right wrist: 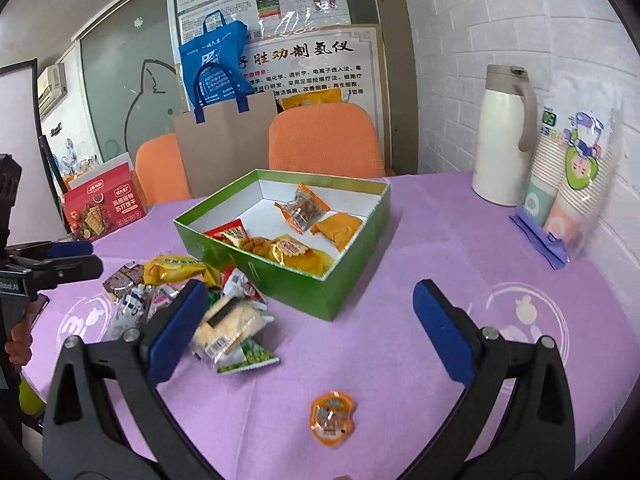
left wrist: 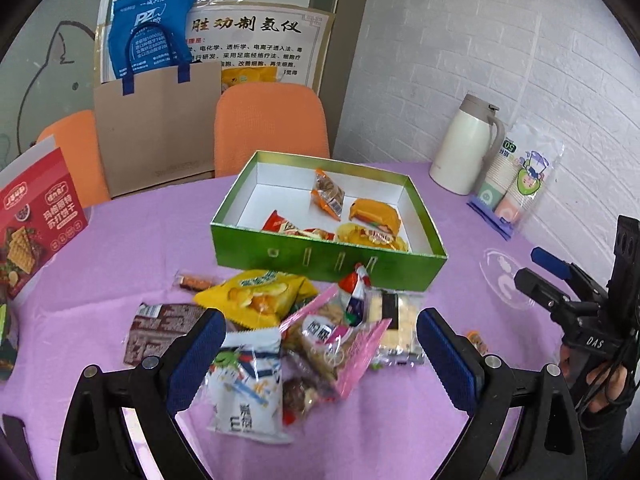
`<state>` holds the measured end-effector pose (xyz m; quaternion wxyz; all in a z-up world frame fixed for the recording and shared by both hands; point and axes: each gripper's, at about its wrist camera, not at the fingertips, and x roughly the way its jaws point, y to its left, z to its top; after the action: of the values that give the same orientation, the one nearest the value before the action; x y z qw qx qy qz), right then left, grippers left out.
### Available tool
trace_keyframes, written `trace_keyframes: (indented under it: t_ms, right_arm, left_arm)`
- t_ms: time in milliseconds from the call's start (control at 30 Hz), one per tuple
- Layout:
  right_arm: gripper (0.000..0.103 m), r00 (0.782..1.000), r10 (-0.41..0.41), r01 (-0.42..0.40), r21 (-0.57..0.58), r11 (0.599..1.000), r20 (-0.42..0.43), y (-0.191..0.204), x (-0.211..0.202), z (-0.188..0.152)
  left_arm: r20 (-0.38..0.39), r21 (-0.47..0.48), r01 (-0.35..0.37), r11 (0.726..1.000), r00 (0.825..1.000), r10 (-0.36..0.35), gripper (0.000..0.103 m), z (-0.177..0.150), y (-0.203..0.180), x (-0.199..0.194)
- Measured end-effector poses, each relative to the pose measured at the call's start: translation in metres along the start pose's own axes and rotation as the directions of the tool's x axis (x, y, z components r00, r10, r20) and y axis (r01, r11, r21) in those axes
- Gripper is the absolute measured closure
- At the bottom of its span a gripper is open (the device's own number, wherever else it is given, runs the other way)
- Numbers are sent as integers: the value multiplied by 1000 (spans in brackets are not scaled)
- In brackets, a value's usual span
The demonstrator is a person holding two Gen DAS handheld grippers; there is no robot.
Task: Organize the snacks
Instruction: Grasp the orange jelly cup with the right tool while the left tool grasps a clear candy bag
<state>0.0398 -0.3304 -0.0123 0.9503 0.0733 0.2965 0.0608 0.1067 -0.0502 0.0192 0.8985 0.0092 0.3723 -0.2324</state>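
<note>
While both point toward the green box (left wrist: 320, 258), left gripper (left wrist: 320, 344) spread wide over the snack pile (left wrist: 280, 332) at lower centre, holding nothing, right gripper (right wrist: 308, 332) equally wide, empty, above the small orange packet (right wrist: 332, 418) at bottom centre.

White brick wall (left wrist: 500, 40), orange chairs (left wrist: 272, 124), purple tablecloth (right wrist: 400, 240).

Bright even light; soft shadows; fisheye-bent, dark-vignetted edges.
</note>
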Motion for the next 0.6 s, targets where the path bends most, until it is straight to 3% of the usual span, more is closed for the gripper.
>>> trace_keyframes:
  t_ms: [100,233,433,533,600]
  right_arm:
    - [1,999,-23,25,47,999,-34,-11,-4,-25]
    - [4,990,-34,44,72,996,-135,-16,9,-57]
    - [26,973,-51,69,71,995,-223,-13,29,-86]
    - [45,973,-56,78,89,993,-225,-15,34,-86]
    - [59,970,-58,81,91,993,-238,-15,38,-87]
  left_arm:
    - [8,1,-27,1000,1000,27,5,-27,4,-10]
    - [-24,-42,6,999,1000,-7,5,-59,9,-11]
    - [-45,-30,28,999,999,-29,5,-89,3,-8]
    - [-39,-39,39,998,998,-40,6,-89,5,-8]
    - [-28,-38,47,998,998,-48,12,-87,7,-7]
